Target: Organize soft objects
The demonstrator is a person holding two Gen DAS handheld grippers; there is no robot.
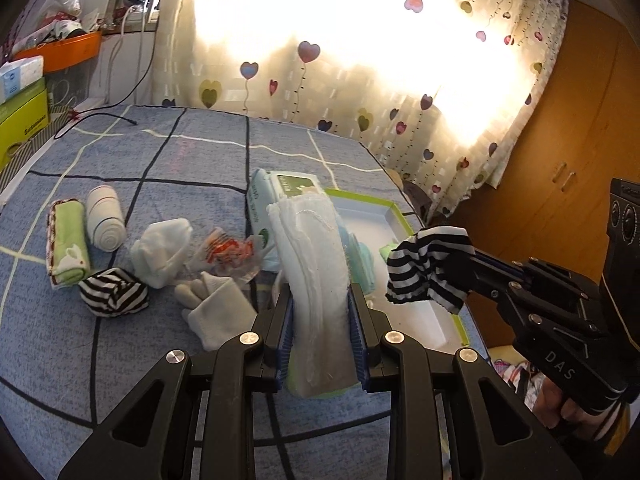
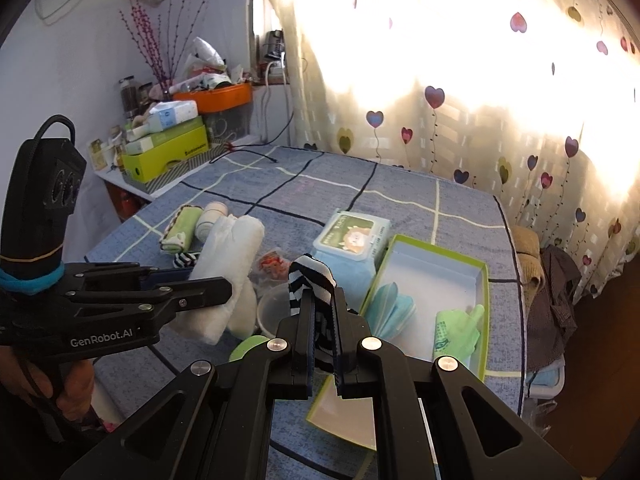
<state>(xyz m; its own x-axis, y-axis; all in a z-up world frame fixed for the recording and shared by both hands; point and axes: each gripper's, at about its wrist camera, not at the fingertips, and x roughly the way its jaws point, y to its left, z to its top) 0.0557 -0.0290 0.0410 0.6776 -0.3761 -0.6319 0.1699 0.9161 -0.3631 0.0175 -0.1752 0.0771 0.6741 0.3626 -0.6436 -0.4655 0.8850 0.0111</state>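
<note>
Nearest, the left tongs (image 1: 320, 312) are clenched on a folded white cloth (image 1: 312, 264), held above the bed (image 1: 120, 360); the right tongs (image 2: 324, 320) pinch a striped sock (image 2: 314, 280). Masks (image 2: 390, 306) and a green packet (image 2: 456, 332) already lie in the green box (image 2: 486, 300) at centre right — rolled towels (image 1: 86, 232), white socks (image 1: 162, 252) and another striped sock (image 1: 114, 292) still wait at left.

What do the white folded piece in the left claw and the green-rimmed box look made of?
White folded cloth: soft, matte woven fabric, likely cotton gauze; its edges are fuzzy and its stacked layers bend. Green-rimmed box: apparently smooth-coated cardboard, with thin, straight walls, crisp corners and a plain white interior.
</note>
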